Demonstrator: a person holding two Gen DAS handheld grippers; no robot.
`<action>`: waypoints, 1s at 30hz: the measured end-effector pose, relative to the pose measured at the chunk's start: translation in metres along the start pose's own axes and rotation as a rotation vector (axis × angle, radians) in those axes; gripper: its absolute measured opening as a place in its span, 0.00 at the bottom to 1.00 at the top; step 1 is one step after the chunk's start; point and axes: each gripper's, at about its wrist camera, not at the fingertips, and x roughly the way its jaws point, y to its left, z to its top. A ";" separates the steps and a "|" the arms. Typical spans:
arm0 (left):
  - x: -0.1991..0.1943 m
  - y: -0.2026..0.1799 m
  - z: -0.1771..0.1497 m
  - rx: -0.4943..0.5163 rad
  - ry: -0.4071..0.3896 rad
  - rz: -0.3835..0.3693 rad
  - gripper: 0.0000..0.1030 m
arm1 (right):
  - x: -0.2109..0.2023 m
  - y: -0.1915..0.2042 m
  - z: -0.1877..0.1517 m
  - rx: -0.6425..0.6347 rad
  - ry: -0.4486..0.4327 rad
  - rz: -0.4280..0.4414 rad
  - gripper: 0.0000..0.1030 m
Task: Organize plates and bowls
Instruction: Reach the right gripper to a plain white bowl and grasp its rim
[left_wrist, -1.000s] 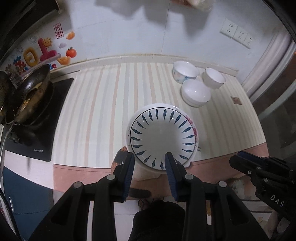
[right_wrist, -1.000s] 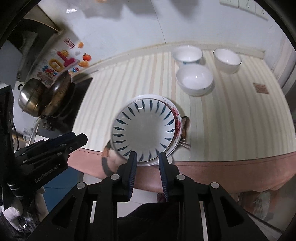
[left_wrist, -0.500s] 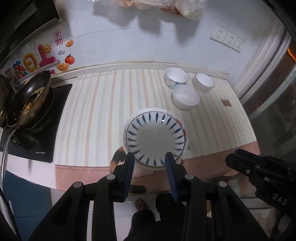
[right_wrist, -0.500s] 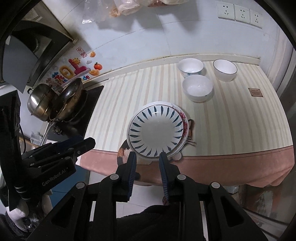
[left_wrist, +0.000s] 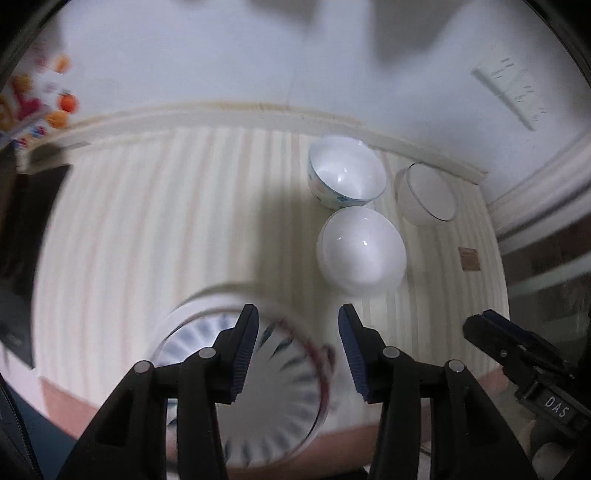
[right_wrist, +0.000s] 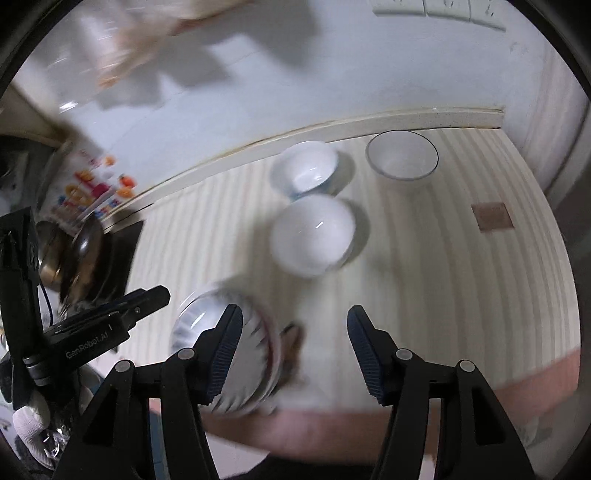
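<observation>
**Surfaces & finishes**

Bowls w/ glossy white glaze, prob. ceramic, sharp highlights. Plate glazed too, blue pattern, blurred. Counter cover matt, striped, looks like vinyl or cloth. Gripper fingers matt black plastic w/ ribbed blue pads. Pan shiny metal. Wall smooth, semi-gloss.
</observation>
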 end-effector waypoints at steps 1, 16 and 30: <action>0.016 -0.002 0.010 -0.012 0.026 -0.009 0.41 | 0.013 -0.008 0.011 0.008 0.012 0.002 0.60; 0.122 -0.033 0.057 -0.018 0.186 -0.046 0.26 | 0.195 -0.088 0.090 0.029 0.285 0.070 0.16; 0.064 -0.076 -0.014 0.092 0.159 -0.075 0.26 | 0.120 -0.104 0.040 -0.008 0.240 0.053 0.15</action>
